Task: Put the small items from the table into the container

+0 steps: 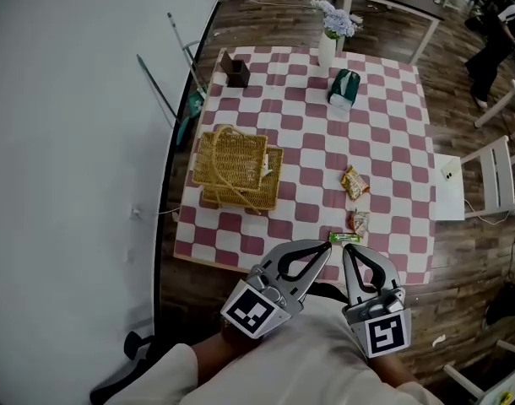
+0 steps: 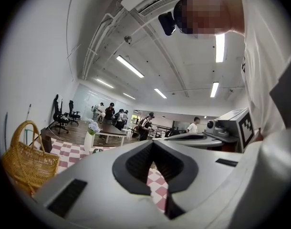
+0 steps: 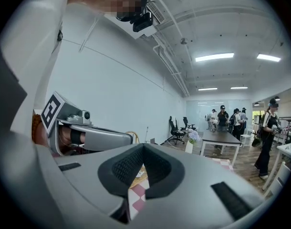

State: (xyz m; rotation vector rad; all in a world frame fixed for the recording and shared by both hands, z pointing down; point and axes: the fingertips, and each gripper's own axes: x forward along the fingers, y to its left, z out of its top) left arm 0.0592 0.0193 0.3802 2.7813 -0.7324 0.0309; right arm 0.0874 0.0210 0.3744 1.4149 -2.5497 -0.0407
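Observation:
A wicker basket [image 1: 232,169] with a looped handle stands on the left of the checkered table [image 1: 393,116]. Two crinkled snack packets [image 1: 355,182] [image 1: 359,222] and a small green packet [image 1: 344,238] lie near the table's front right. My left gripper [image 1: 327,248] and right gripper [image 1: 347,251] hover side by side just before the front edge, tips close to the green packet. Both are shut with nothing between the jaws. In the left gripper view the basket [image 2: 26,159] sits at the far left, and the left gripper's [image 2: 152,144] tips meet. The right gripper's [image 3: 143,147] tips meet too.
A vase of flowers [image 1: 327,45], a green tissue pack [image 1: 344,87] and a brown box [image 1: 235,70] stand at the table's far end. A white chair [image 1: 494,180] and small white stand [image 1: 447,188] are to the right. A white wall runs along the left. Several people stand far off.

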